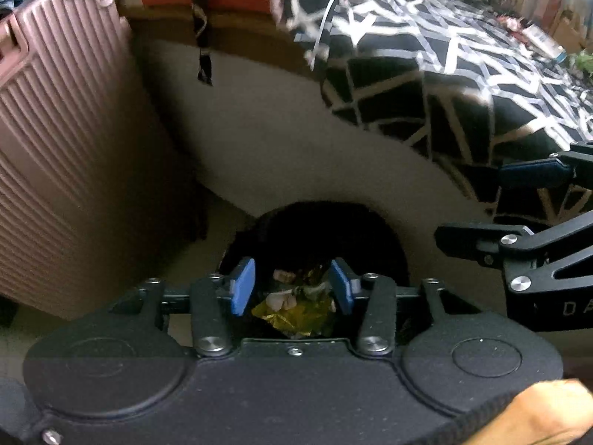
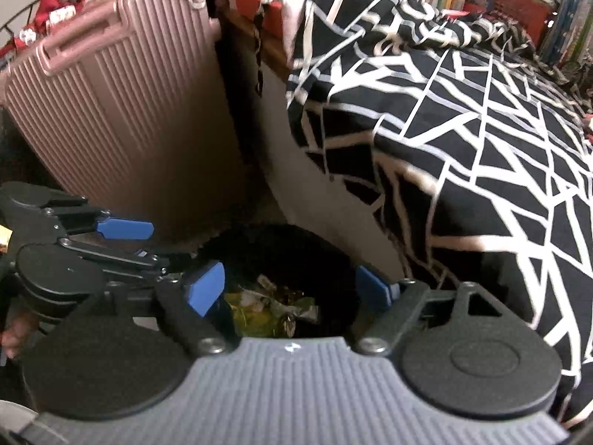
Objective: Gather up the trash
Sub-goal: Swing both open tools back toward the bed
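Left claw (image 1: 292, 287) hangs parted above trash (image 1: 296, 307) in black bin (image 1: 385, 237).

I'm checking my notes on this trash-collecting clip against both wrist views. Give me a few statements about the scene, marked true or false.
1. Both grippers hover over a black trash bin. True.
2. The bin is empty. False: crumpled yellow and foil wrappers lie inside it.
3. The left gripper is clamped on a wrapper. False: its jaws stand apart with nothing between them; the wrappers lie below in the bin.
4. A ribbed pink suitcase stands upright to the left of the bin. True.
5. The right gripper is shut. False: its blue pads stand wide apart.
6. A black bedspread with white lines hangs over the bed edge to the right of the bin. True.
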`<state>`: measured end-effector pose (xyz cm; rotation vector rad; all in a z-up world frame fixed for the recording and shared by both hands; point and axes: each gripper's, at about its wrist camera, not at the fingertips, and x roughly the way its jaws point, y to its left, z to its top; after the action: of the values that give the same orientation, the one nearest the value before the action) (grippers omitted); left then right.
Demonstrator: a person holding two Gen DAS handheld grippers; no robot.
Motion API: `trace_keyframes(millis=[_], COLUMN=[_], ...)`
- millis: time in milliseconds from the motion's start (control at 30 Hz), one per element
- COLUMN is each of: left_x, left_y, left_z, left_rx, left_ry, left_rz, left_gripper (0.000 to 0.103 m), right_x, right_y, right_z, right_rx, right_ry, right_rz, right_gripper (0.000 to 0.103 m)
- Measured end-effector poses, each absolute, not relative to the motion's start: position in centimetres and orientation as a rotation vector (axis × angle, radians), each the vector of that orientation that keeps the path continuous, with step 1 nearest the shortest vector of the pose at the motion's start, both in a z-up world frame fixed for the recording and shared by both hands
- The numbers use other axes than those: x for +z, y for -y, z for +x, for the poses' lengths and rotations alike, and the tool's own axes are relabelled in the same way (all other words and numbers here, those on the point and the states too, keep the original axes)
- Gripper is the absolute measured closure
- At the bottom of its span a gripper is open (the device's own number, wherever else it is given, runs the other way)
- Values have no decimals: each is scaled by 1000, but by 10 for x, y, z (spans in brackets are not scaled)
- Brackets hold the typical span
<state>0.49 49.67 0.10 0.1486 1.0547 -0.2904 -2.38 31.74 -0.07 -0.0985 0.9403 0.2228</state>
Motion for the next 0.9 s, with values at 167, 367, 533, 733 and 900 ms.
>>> trace_keyframes(millis=[167,367,533,733,900], left_x=[48,124,195,270,317], left_y=[-486,-461,-437,-391,-343], left_z=[8,11,13,17,29], left_rx=[-345,-467,-561,-689,-763], left_ry=[-999,-893,-788,-671,-598], left_rz=[161,215,221,252,210], left_gripper=[57,56,54,49,41], right_x=[43,113,181,247,293], right_y=[-299,-263,-231,-174,-119], right_z=[-29,-28,-36,-41,-49], right_rx=[212,231,233,191,105], right_ry=[-864,-782,-655,-531,-420], right_rz=[-44,110,143,222,216], right_gripper=[12,12,0,0,0])
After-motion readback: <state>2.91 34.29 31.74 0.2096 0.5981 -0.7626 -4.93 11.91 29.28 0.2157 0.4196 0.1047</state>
